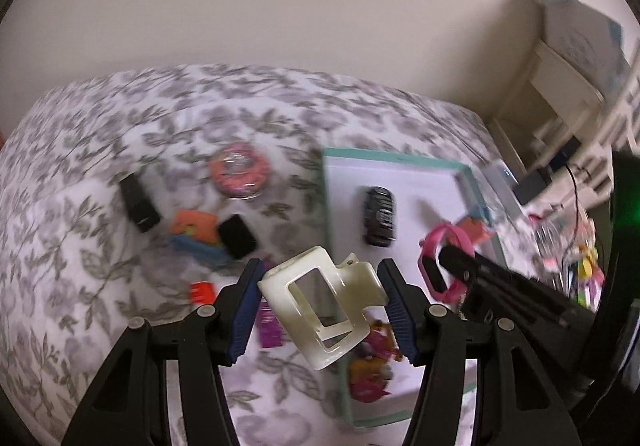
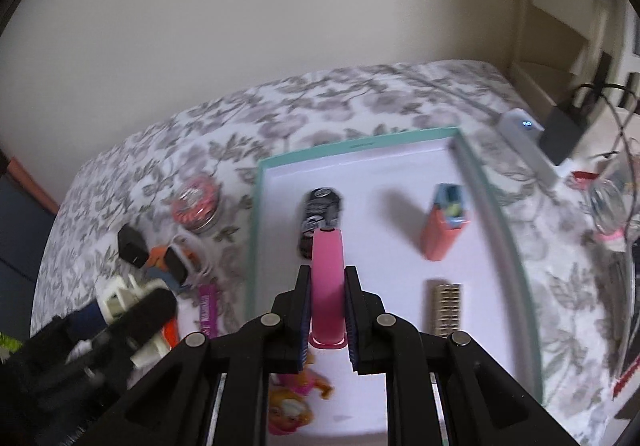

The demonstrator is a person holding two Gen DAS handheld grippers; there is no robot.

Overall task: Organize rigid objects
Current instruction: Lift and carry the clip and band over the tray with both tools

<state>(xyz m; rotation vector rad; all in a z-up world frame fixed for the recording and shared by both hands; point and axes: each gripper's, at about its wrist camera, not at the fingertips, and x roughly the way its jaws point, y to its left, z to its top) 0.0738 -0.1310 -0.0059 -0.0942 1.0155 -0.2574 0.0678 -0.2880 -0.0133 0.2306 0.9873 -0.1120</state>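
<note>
Cream-coloured, rectangular plastic hair claw clip (image 1: 320,306) sits nearest the lens, pinched between the blue ribbed pads (image 1: 244,310) of the left gripper (image 1: 320,310), whose jaws are closed on it at roughly half their spread, just above the near-left edge of the shallow white tray with a teal rim (image 1: 400,157). The right gripper (image 2: 328,310) has its jaws clamped tight on a pink band-like wristwatch strap (image 2: 327,286), held over the tray's middle near a black ridged hair clip (image 2: 319,214) already lying there. Also in the tray are a salmon and blue box (image 2: 444,226), a silvery ribbed clip (image 2: 446,308) and a pink and orange toy figure (image 2: 294,402). Risks, as I judge them: the claw clip is hollow and sprung, held skewed across its frame, so it may twist or pop free and land on the grey leaf-print bedcover (image 1: 100,246) among the loose items, such as the small black block (image 1: 139,206). Both grippers hover close together over one corner, so they could collide or knock the toy figure. The pink strap is gripped near its base and juts forward; released carelessly, it could fall on the black clip.
</note>
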